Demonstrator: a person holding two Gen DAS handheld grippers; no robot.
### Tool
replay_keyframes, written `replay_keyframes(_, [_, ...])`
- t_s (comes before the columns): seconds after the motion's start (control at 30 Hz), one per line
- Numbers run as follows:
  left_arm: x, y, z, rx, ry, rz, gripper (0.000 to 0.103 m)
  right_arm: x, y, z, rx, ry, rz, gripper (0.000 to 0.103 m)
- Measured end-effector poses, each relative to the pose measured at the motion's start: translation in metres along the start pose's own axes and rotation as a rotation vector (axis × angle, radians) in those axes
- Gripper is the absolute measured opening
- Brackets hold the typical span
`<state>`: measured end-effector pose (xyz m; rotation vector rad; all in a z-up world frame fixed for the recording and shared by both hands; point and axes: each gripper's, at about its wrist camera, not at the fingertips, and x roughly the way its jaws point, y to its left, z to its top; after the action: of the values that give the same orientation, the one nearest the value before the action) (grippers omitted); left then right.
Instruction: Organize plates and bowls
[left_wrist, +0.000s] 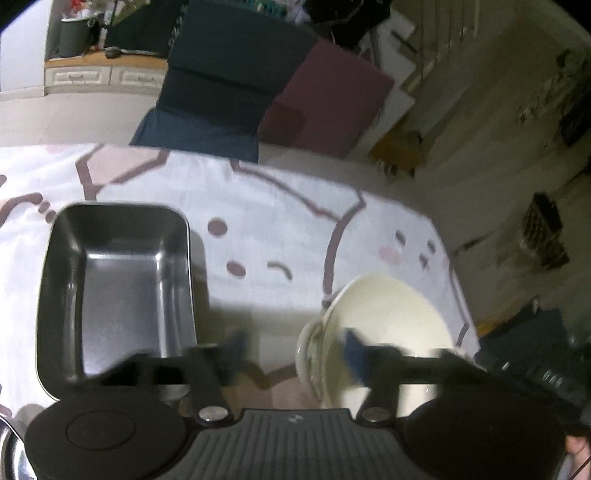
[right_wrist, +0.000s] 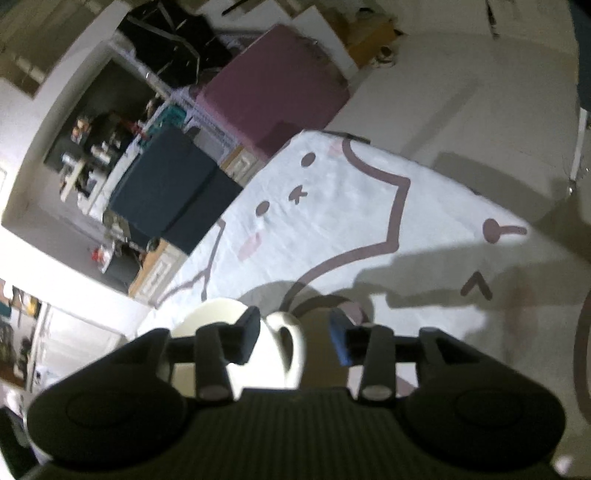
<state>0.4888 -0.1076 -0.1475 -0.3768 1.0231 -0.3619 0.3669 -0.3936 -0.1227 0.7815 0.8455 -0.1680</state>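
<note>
Left wrist view: close, angled down over the cartoon-print tablecloth (left_wrist: 280, 206). Right wrist view: close, angled down, rolled sideways. Shared: tablecloth, cream mug (right_wrist: 221, 332), maroon cushion (left_wrist: 332, 96).

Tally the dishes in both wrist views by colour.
Dark grey: 1, the rectangular tray
Cream: 1, the handled cup, the same one in both views
Shiny metal: 1, only a metal edge shows at the frame corner
Total: 3
</note>
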Motion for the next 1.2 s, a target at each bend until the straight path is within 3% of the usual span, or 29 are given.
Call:
replay_keyframes(0.07, [-0.004,-0.002,0.001,0.005,-0.037,0.009,0.094,0.006,0.004,0.001,-0.055,0.033,0.006,0.054])
replay_keyframes(0.33, [0.003,-0.015,0.000,0.136,-0.015,0.051,0.101,0.026,0.036,-0.013,-0.298,0.108,-0.045,0.050])
replay_keyframes(0.37, [0.005,-0.016,-0.001,0.149,-0.013,0.052,0.102,0.027,0.037,-0.014,-0.309,0.110,-0.046,0.048])
replay_keyframes(0.47, [0.010,-0.019,-0.004,0.168,-0.008,0.059,0.103,0.032,0.033,-0.015,-0.332,0.109,-0.069,0.030])
replay_keyframes(0.87, [0.032,-0.039,-0.006,0.243,0.039,0.026,0.103,0.029,0.024,-0.010,-0.284,0.122,-0.095,0.028])
replay_keyframes(0.93, [0.034,-0.041,-0.007,0.233,0.053,-0.002,0.100,0.027,0.019,-0.007,-0.267,0.114,-0.106,0.028])
replay_keyframes(1.1, [0.046,-0.050,-0.011,0.250,0.128,-0.020,0.063,0.023,0.013,-0.003,-0.267,0.125,-0.106,0.028])
replay_keyframes(1.2, [0.052,-0.051,-0.012,0.242,0.150,-0.007,0.051,0.023,0.014,-0.001,-0.275,0.135,-0.106,0.029])
